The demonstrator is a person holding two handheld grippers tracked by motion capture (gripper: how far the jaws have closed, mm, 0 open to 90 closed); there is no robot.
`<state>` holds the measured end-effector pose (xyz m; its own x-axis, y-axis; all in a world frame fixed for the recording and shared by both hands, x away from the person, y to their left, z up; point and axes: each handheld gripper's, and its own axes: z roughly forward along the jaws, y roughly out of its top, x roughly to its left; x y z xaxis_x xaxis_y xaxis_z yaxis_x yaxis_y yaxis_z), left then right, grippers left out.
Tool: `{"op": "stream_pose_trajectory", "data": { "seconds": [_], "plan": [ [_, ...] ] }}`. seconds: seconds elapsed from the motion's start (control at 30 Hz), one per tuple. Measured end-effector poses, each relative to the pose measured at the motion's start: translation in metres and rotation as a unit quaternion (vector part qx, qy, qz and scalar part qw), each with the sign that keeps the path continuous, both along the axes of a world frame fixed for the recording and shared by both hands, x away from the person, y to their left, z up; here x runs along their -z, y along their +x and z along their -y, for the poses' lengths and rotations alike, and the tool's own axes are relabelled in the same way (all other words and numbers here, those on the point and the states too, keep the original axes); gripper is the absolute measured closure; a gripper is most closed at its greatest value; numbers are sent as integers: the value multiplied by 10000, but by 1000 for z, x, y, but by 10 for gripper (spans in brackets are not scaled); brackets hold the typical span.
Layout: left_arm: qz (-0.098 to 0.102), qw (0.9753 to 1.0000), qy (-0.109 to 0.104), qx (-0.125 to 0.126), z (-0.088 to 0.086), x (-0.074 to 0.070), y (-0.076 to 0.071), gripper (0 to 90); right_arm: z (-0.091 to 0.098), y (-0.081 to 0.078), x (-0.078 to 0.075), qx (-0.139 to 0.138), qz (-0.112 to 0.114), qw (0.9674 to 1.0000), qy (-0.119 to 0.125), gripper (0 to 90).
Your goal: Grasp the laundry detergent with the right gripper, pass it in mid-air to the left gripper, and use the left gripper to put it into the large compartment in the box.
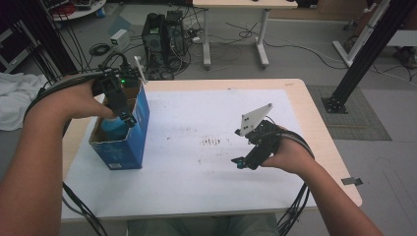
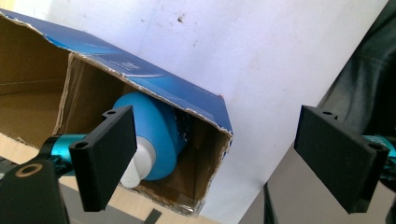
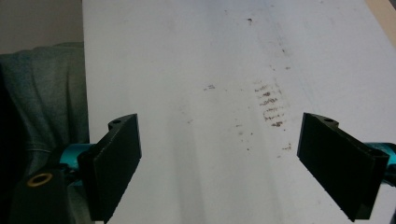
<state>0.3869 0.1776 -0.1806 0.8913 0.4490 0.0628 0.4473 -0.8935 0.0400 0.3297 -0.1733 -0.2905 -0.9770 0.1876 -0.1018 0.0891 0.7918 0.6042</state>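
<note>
A blue cardboard box (image 1: 132, 142) with an open top stands at the table's left side. Inside it lies a light-blue bottle (image 1: 113, 128) with a white cap. My left gripper (image 1: 129, 119) hangs over the box mouth, pointing down into it. In the left gripper view the bottle (image 2: 156, 133) rests against the box wall (image 2: 187, 98) behind the left jaw, and the left gripper (image 2: 217, 158) stands open with no pad touching it. My right gripper (image 1: 241, 162) rests low over the table right of the middle. It (image 3: 233, 168) is open with only bare white sheet between its jaws.
A white sheet (image 1: 196, 172) covers the tabletop, with dark smudges (image 1: 212, 141) near its middle. A white cloth (image 1: 14, 98) lies off the table's left side. Computer towers (image 1: 162, 42) and cables sit on the floor behind, and a black frame post (image 1: 364, 54) stands at the right.
</note>
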Motion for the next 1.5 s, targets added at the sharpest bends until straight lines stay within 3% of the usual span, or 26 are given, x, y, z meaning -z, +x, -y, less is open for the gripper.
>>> {"op": "stream_pose_trajectory", "data": {
  "seconds": [0.5,0.73,1.13,1.37,1.47,1.5],
  "plan": [
    [-50,9979,-53,639,41,-1,-12,131,1,1,-3,-19,-22,9999,-150,129],
    [-120,9935,18,1128,61,-1,-21,131,-2,3,-4,-47,-42,9997,-218,129],
    [-261,9815,70,1894,91,21,-29,131,-6,6,0,-81,-130,9993,-333,129],
    [-210,9789,125,2027,97,32,-30,131,-7,9,2,-22,-178,9990,-419,129],
    [-297,9771,172,2098,99,38,-30,131,-8,10,3,-34,-226,9985,-489,129],
    [-319,9776,141,2074,99,41,-30,131,-8,11,3,-37,-228,9984,-509,129]
  ]
}}
